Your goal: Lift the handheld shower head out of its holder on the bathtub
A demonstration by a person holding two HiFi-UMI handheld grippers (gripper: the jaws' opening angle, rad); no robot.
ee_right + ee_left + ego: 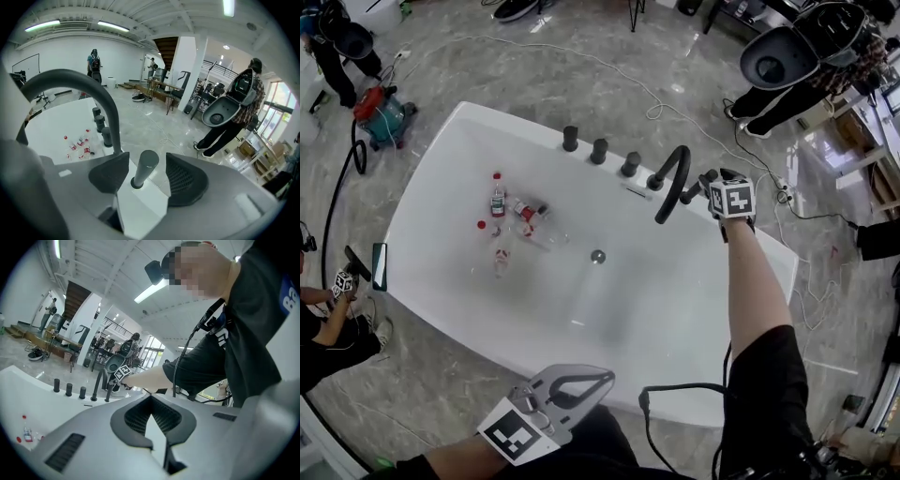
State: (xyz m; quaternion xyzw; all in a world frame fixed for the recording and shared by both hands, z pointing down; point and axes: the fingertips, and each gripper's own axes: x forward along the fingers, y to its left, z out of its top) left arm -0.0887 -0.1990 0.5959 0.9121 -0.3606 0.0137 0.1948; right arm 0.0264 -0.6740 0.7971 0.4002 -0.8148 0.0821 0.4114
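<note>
Arm (759, 281) outstretched, right gripper (147, 176) straddling shower head (146, 164).

Left hand-held gripper (151, 398) jaws together, empty, 3 black knobs (69, 389) on bathtub rim (33, 383)

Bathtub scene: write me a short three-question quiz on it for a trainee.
1. True or false: the right gripper is clamped on the shower head.
2. Where do the small bottles lie? A: on the floor. B: inside the bathtub. C: on the tub's rim.
3. Fill in: the left gripper has its jaws ___.

Key: 1 false, since the jaws stand apart on either side of it. 2 B. 3 together, with nothing between them.
</note>
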